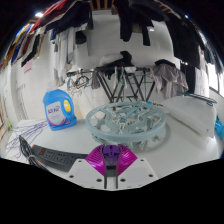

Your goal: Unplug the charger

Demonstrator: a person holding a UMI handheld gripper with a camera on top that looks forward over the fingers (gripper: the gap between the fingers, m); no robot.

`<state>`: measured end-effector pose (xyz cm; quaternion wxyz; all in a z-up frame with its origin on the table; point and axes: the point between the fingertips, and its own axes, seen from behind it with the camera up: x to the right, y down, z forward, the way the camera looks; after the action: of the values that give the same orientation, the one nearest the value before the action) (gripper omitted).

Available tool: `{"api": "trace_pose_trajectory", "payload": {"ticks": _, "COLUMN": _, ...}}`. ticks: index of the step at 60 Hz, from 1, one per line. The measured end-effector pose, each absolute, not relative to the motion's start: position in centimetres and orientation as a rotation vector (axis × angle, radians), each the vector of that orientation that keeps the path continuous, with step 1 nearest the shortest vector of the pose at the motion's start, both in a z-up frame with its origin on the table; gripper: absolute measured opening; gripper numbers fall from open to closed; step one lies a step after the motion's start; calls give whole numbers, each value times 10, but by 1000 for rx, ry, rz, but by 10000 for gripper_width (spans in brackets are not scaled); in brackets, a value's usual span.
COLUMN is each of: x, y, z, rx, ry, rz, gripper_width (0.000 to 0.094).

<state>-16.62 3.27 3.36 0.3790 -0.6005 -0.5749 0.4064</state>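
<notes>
Gripper (pixel 111 160) — pads nearly touching, nothing between them. No charger in view that I can pick out; a dark cable (pixel 45 155) lies on the table (pixel 170 150) just left of the fingers. My call: follow that cable to the plug, open up before closing in, pull straight. Blue jug (pixel 59 107) has a label — unreadable. Round rack (pixel 125 120) sits ahead.

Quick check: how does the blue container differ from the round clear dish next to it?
The blue container is opaque, labelled and stands tall; the round clear dish is see-through, low and wide. The container sits off to one side beyond the tool; the dish lies straight ahead. Both rest on the white table.
</notes>
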Motion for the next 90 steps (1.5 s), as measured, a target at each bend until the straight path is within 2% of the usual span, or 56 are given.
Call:
{"api": "trace_pose_trajectory", "payload": {"ticks": 6, "x": -168, "y": 39, "z": 91, "rx": -1385, "ry": -1394, "rz": 1074, "gripper_width": 115}}
{"api": "trace_pose_trajectory", "payload": {"ticks": 11, "x": -169, "y": 37, "z": 114, "rx": -1438, "ry": -1397, "rz": 1135, "gripper_width": 115}}
{"api": "trace_pose_trajectory", "payload": {"ticks": 18, "x": -158, "y": 96, "z": 145, "rx": -1493, "ry": -1297, "rz": 1096, "gripper_width": 114}}
{"api": "trace_pose_trajectory", "payload": {"ticks": 25, "x": -148, "y": 172, "z": 135, "rx": -1549, "ry": -1261, "rz": 963, "gripper_width": 115}}
{"api": "trace_pose_trajectory", "payload": {"ticks": 37, "x": -146, "y": 247, "z": 57, "rx": -1615, "ry": -1329, "rz": 765, "gripper_width": 149}}
{"api": "trace_pose_trajectory", "payload": {"ticks": 46, "x": -146, "y": 243, "z": 15, "rx": -1632, "ry": -1434, "rz": 780, "gripper_width": 295}}
{"api": "trace_pose_trajectory", "payload": {"ticks": 48, "x": -143, "y": 245, "z": 13, "rx": -1634, "ry": -1444, "rz": 762, "gripper_width": 403}}
{"api": "trace_pose_trajectory", "payload": {"ticks": 52, "x": -136, "y": 247, "z": 15, "rx": -1636, "ry": -1445, "rz": 737, "gripper_width": 684}}
{"api": "trace_pose_trajectory", "payload": {"ticks": 55, "x": -129, "y": 245, "z": 24, "rx": -1651, "ry": -1435, "rz": 752, "gripper_width": 858}}
{"api": "trace_pose_trajectory", "payload": {"ticks": 56, "x": -125, "y": 243, "z": 27, "rx": -1654, "ry": -1437, "rz": 758, "gripper_width": 864}}
{"api": "trace_pose_trajectory", "payload": {"ticks": 66, "x": -67, "y": 217, "z": 103, "rx": -1624, "ry": -1426, "rz": 809, "gripper_width": 853}}
{"api": "trace_pose_trajectory", "payload": {"ticks": 77, "x": 39, "y": 181, "z": 193, "rx": -1619, "ry": -1422, "rz": 854, "gripper_width": 850}}
{"api": "trace_pose_trajectory", "payload": {"ticks": 83, "x": 99, "y": 168, "z": 218, "rx": -1648, "ry": -1428, "rz": 827, "gripper_width": 847}}
{"api": "trace_pose_trajectory", "payload": {"ticks": 90, "x": 154, "y": 151, "z": 228, "rx": -1680, "ry": -1439, "rz": 820, "gripper_width": 849}}
